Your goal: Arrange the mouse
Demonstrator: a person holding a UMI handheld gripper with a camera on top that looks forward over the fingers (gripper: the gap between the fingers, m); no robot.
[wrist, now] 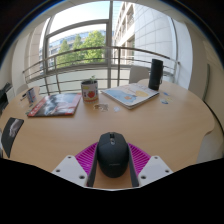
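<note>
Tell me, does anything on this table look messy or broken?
Nothing looks broken or spilled. The black mouse sits between the gripper fingers on the wooden table. Beyond it, a cup stands upright, and a book and magazine lie flat, turned at different angles.

I am working in what looks like an office or meeting room. Beyond my tool spreads a broad, rounded wooden tabletop (150,125), the conference kind. On it, well ahead, lie an open magazine (130,95) and, off to the left, another magazine (55,104), with a mug (90,90) between them and a dark upright speaker-like object (156,72) further right. Behind the tabletop stands a large window (85,45) with a railing (70,62), trees and a multi-storey building (145,30) outside.
</note>
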